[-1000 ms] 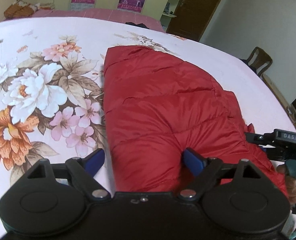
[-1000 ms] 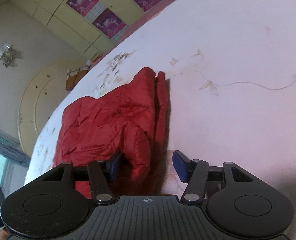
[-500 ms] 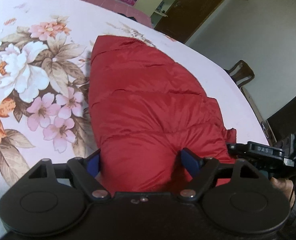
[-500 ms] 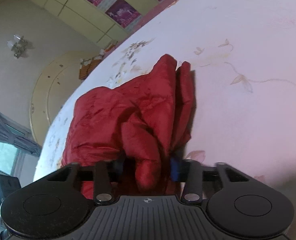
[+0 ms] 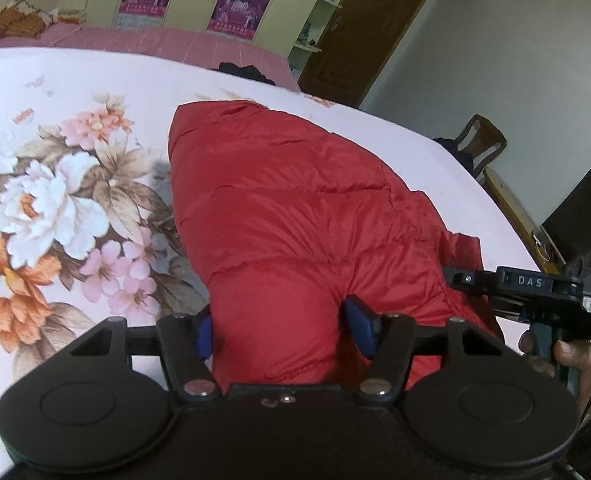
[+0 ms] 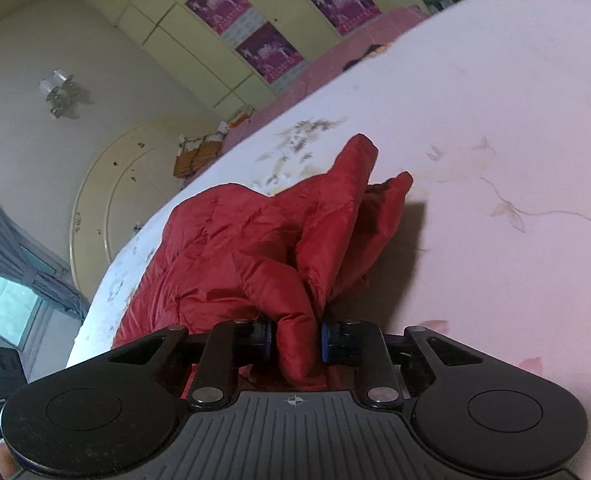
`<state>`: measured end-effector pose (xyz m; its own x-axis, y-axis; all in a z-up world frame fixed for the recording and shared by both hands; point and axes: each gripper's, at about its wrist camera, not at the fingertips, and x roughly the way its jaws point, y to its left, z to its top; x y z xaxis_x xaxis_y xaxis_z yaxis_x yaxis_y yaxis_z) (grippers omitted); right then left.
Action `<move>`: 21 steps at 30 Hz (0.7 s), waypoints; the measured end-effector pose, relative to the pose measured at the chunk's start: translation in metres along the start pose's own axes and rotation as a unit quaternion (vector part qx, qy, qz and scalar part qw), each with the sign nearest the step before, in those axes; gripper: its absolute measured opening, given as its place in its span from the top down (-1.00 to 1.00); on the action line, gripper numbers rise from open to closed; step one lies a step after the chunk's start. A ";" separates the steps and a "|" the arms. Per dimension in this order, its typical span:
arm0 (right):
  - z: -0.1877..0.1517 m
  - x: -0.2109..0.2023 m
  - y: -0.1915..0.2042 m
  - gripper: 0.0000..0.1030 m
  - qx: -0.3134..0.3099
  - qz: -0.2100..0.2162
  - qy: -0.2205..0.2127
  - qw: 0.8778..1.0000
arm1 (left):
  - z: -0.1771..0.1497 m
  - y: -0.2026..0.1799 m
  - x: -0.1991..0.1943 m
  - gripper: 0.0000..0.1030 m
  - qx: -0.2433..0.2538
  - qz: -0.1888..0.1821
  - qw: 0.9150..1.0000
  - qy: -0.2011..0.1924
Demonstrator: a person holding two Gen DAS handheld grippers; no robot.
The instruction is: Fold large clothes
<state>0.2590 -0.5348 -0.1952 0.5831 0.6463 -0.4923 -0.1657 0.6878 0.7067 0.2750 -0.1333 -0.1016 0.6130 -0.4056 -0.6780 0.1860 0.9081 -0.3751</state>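
A red puffer jacket [image 5: 295,208] lies folded lengthwise on a floral sheet [image 5: 55,200]. My left gripper [image 5: 281,330] straddles its near end. The jaws are closing, and both blue pads dig into the puffy bulge between them. In the right wrist view the same jacket [image 6: 223,256] is bunched and raised at its near corner. There my right gripper [image 6: 296,340] is closing too, with a thick fold pinched between its pads. A hand [image 5: 575,356] holds that right gripper at the jacket's right side in the left wrist view.
The sheet [image 6: 495,160] spreads wide and flat to the right of the jacket. A wooden chair [image 5: 481,144] and a dark screen [image 5: 579,208] stand past the bed's right edge. Behind are a pink mattress [image 5: 155,38], a wardrobe with posters [image 5: 235,4] and a brown door [image 5: 359,32].
Both grippers have narrowed onto the jacket. The right one went from open around a fold to pinching it, and that corner has lifted off the sheet. The left one rose slightly.
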 end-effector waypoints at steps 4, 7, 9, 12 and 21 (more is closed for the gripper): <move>0.001 0.001 0.025 0.61 -0.021 -0.001 -0.008 1.000 | 0.003 0.010 -0.013 -0.19 0.003 -0.008 1.000 -0.009; -0.002 0.001 0.044 0.61 -0.032 -0.006 -0.020 0.999 | 0.006 0.022 -0.019 -0.19 0.007 -0.018 1.000 -0.013; -0.006 0.004 0.058 0.61 -0.037 -0.010 -0.026 0.999 | 0.007 0.030 -0.024 -0.19 0.010 -0.025 1.000 -0.015; -0.012 0.014 0.084 0.61 -0.042 -0.015 -0.035 0.998 | 0.009 0.050 -0.035 -0.19 0.011 -0.035 0.999 -0.016; -0.046 0.071 0.172 0.61 -0.052 -0.037 -0.044 0.997 | 0.029 0.141 -0.078 -0.19 0.021 -0.059 0.998 -0.015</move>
<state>0.2358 -0.3551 -0.1317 0.6638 0.5642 -0.4909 -0.1986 0.7658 0.6117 0.2752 0.0296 -0.0832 0.6080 -0.5073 -0.6108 0.2905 0.8581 -0.4235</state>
